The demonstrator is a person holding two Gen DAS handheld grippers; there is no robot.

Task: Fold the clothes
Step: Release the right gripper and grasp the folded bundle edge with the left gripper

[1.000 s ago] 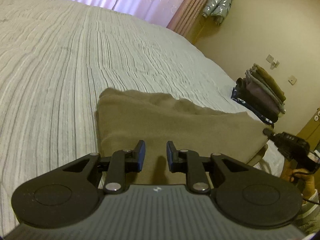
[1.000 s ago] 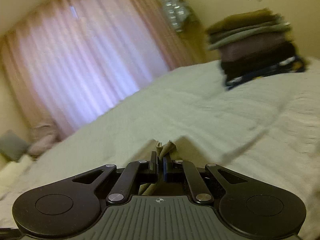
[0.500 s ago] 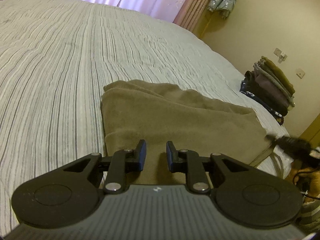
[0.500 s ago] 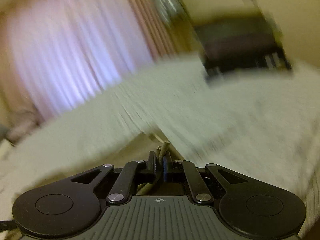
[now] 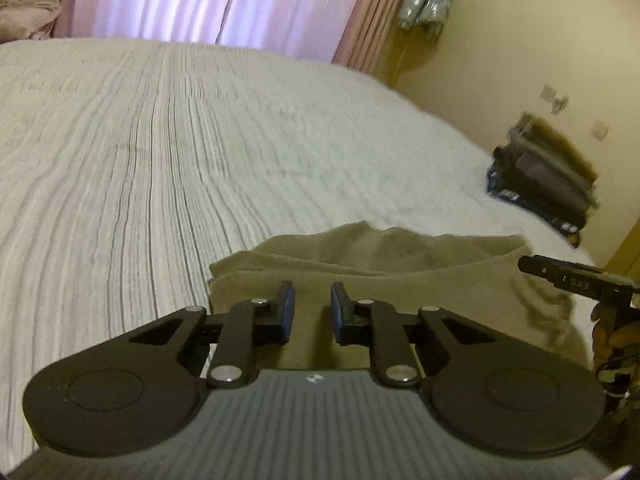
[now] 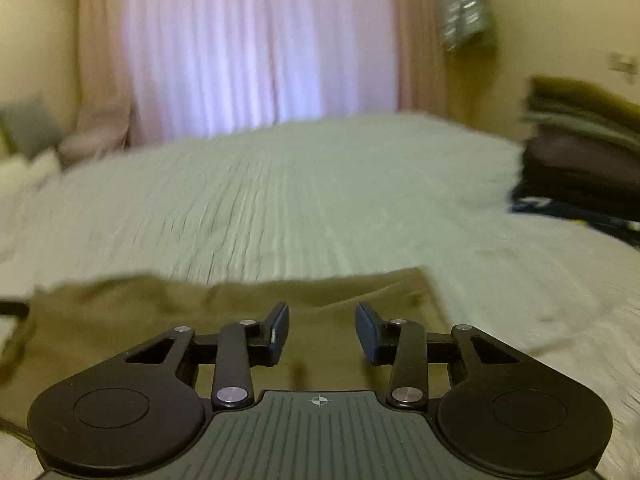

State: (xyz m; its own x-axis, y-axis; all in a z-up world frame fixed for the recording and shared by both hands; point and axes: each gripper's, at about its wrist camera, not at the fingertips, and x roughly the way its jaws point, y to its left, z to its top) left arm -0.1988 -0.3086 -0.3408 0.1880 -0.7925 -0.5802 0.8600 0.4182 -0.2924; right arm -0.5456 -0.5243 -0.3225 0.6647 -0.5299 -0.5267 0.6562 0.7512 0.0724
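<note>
Garment matt fleecy cloth; bedspread ribbed, crinkled fabric.

Bed: pale striped cover. Directly on it: one folded olive-brown garment near the front edge; one stack of folded clothes at the far right corner.

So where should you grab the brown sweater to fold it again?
Probably by its near right corner, coming in low from the front. The brown sweater lies flat on the bed, and only its edges give the right gripper, now open over it, something to pinch.
</note>
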